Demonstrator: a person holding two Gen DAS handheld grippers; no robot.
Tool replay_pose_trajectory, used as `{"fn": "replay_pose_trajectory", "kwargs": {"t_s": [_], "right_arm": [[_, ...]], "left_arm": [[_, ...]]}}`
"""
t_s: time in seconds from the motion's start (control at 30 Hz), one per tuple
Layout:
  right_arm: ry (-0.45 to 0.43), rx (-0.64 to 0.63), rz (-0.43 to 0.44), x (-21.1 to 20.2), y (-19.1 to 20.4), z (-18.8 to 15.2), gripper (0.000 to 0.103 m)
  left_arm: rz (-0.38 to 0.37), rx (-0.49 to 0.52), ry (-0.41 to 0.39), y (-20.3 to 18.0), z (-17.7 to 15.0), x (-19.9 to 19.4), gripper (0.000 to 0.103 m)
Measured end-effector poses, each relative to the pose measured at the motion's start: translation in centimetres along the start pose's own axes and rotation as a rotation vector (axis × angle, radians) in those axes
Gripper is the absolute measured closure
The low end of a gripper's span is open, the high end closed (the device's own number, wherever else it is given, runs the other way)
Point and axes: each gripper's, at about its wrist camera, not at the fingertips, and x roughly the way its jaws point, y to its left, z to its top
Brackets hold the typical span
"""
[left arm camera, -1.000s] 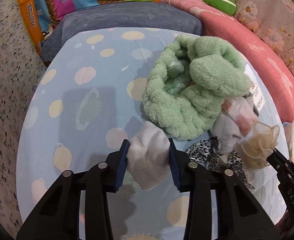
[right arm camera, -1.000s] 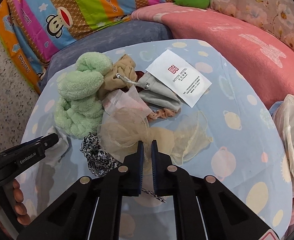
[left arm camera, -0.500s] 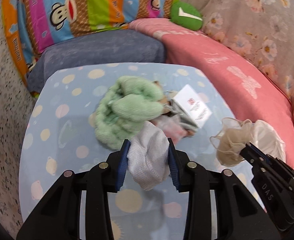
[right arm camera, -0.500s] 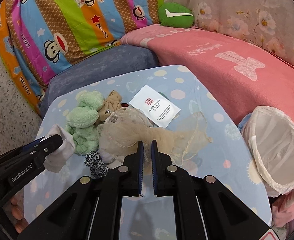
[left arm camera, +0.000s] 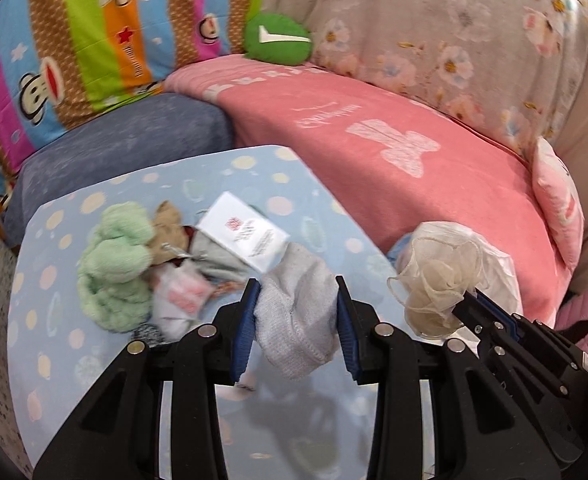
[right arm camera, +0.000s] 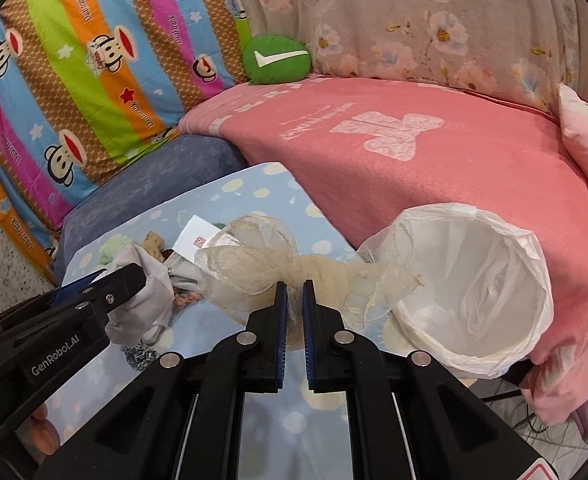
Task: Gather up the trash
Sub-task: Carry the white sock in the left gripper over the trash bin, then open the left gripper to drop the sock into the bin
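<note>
Both grippers have lifted away from the table since the earlier frames, so the pile of clutter now sits smaller and higher in each view and the white-lined bin has come into the right wrist view. Between its blue pads the left gripper (left arm camera: 297, 320) pinches a pale grey knitted cloth (left arm camera: 298, 316), soft and ribbed at its hem, with the jaws partly open around its bulk; the cloth hangs clear above the table (left arm camera: 70, 364). Just right of it in the left wrist view, the right gripper (right arm camera: 292, 312) has its jaws nearly closed on a cream mesh puff (right arm camera: 254, 268), a gauzy, crinkled net that billows out to either side of the pads. At lower right of the right wrist view the bin (right arm camera: 531, 264) stands with a thin white plastic liner folded over its round rim, and one loose end of the mesh trails in front of its near edge. Left on the blue spotted tablecloth, at centre left of the left wrist view, are a fluffy mint-green towel (left arm camera: 114, 268), a tan knotted cloth (left arm camera: 168, 232), a flat white paper packet (left arm camera: 242, 236) with small print, a clear pouch with a pink label (left arm camera: 180, 300) and a bit of leopard-print fabric (right arm camera: 140, 354). Behind the table run a grey-blue cushion (left arm camera: 126, 152), a pink fleece blanket (left arm camera: 393, 160), a striped monkey-print cover (right arm camera: 74, 80), a round green cushion with a white tick (right arm camera: 276, 60) and a floral drape (left arm camera: 433, 32).
</note>
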Motion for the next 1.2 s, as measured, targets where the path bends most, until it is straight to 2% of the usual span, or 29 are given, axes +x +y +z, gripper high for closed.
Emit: {"fn": "replay_pose_trajectory", "kwargs": {"t_s": [0.47,0.77,0.9,1.0,1.03,1.13,1.2], "right_arm": [[-0.024,0.180,-0.158,-0.3,-12.1,0.2,0.096],[-0.018,0.248,-0.213,0.7,-16.6,0.4,0.096],[-0.010,0.260,-0.220,1.5,-17.4,0.7,0.096],[-0.016,0.255,-0.239,2.1,-17.5,1.1,0.088],[-0.015,0.252,-0.240,2.3,-17.5,1.2,0.082],[-0.023,0.248,-0.244,2.6,-17.4,1.6,0.061],[-0.038,0.249,-0.253,2.4,-17.3,1.7,0.055]], "left_arm": [[-0.184,0.172,0.053,-13.1,1.4,4.8,0.067],[-0.301,0.195,0.095,-18.0,3.0,8.1,0.067],[-0.332,0.192,0.099,-19.1,4.0,9.1,0.057],[-0.297,0.184,0.064,-19.3,4.6,9.4,0.027],[-0.285,0.178,0.054,-19.1,4.7,9.3,0.021],[-0.265,0.154,0.045,-18.5,5.3,9.5,0.019],[-0.252,0.152,0.047,-18.0,5.5,9.7,0.019]]}}
